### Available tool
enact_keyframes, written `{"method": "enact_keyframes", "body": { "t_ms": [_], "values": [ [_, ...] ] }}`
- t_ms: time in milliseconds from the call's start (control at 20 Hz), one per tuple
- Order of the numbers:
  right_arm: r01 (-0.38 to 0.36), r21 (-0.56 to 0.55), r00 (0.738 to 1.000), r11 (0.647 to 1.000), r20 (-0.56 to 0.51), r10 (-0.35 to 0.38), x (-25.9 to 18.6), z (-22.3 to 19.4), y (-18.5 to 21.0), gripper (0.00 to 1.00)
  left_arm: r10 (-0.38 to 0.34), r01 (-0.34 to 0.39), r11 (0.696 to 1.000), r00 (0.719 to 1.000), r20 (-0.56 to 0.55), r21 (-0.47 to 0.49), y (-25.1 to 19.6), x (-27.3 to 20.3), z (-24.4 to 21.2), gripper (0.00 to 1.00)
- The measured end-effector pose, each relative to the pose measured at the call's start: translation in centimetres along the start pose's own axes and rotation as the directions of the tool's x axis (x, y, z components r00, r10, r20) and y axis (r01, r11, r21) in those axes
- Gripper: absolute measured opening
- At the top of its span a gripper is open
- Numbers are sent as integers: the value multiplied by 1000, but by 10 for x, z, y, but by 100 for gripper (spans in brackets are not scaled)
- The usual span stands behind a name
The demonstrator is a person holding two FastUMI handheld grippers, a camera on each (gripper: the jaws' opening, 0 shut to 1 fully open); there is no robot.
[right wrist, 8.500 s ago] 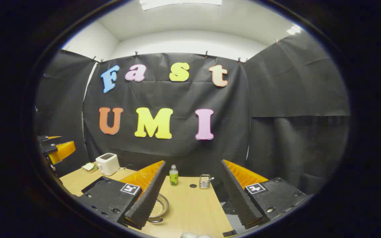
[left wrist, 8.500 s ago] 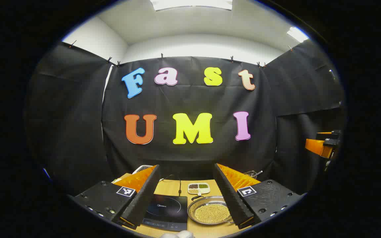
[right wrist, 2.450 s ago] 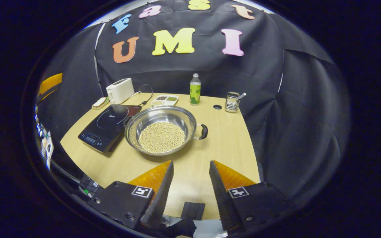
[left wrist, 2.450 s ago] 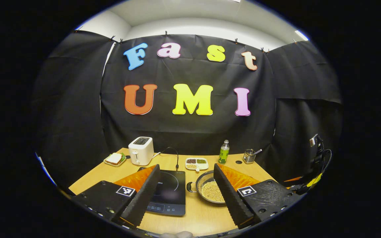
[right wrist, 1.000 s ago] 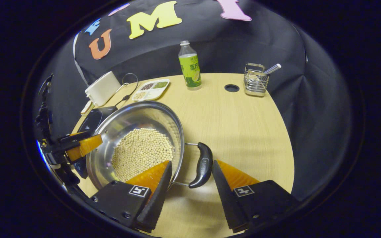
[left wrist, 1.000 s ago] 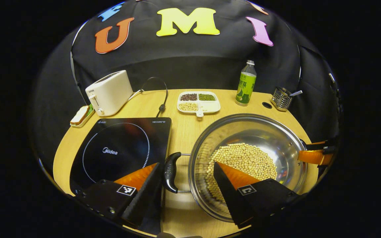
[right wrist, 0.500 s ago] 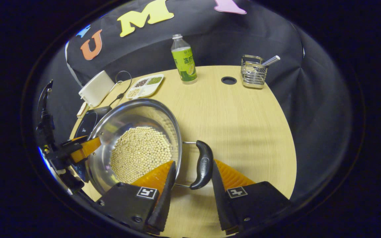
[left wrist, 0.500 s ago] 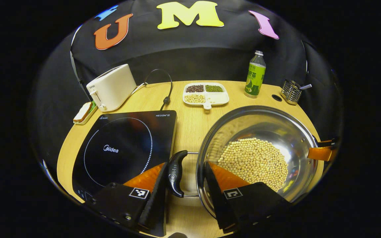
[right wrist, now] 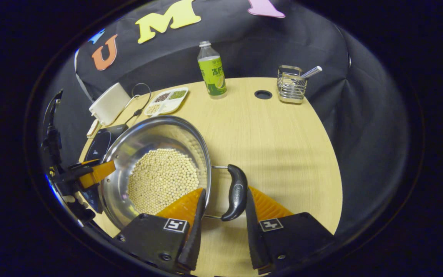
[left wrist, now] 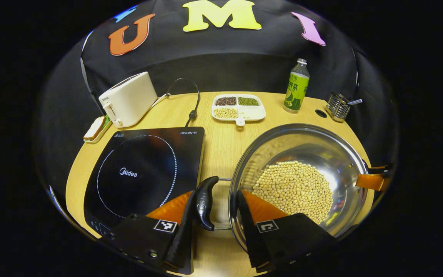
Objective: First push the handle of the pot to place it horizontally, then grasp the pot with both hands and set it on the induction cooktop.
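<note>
A steel pot (left wrist: 302, 138) holding pale beans (left wrist: 292, 188) stands on the wooden table, right of the black induction cooktop (left wrist: 140, 169). The pot's two black handles point left and right. My left gripper (left wrist: 217, 191) is open and straddles the left handle (left wrist: 205, 202): its left finger touches the handle and its right finger sits over the rim. In the right gripper view the pot (right wrist: 156, 134) has my right gripper (right wrist: 225, 188) open around the right handle (right wrist: 237, 192); the right finger touches it and the left finger is at the rim. The left gripper (right wrist: 94, 173) shows across the pot.
Along the table's back stand a white toaster (left wrist: 129, 99), a divided tray of beans (left wrist: 238, 107), a green bottle (left wrist: 296, 86) and a wire basket (left wrist: 338, 107). A sandwich plate (left wrist: 95, 129) lies left of the cooktop. Bare table (right wrist: 275, 146) extends right of the pot.
Both grippers came down from facing the wall to the pot's handles. In the last second their fingers narrowed around the handles; the pot has not moved.
</note>
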State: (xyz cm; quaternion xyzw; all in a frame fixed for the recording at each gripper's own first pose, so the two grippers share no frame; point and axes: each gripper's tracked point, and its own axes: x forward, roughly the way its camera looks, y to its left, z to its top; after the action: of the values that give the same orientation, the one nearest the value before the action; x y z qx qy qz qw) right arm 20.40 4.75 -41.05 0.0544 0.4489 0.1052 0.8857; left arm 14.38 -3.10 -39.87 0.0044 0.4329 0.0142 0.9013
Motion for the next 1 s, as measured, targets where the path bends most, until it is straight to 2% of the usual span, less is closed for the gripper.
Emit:
{"method": "enact_keyframes", "body": {
  "t_ms": [150,500,850,900,1000],
  "values": [
    [10,25,1000,1000,9,-11,-14,-7,7,52,-34,34,999,999,34,13,4,-15,7,60],
    [29,25,998,999,60,-31,-50,-6,45,52,-65,64,998,995,77,17,33,-47,20,60],
    [20,21,996,1000,91,-22,-65,-2,98,52,-54,52,999,992,115,16,80,-68,29,60],
    [16,24,995,1000,94,-18,-65,0,107,54,-49,48,999,992,117,14,88,-70,30,60],
    [9,19,996,1000,93,-10,-64,0,124,52,-41,40,999,992,119,15,102,-74,32,60]
  ]
}}
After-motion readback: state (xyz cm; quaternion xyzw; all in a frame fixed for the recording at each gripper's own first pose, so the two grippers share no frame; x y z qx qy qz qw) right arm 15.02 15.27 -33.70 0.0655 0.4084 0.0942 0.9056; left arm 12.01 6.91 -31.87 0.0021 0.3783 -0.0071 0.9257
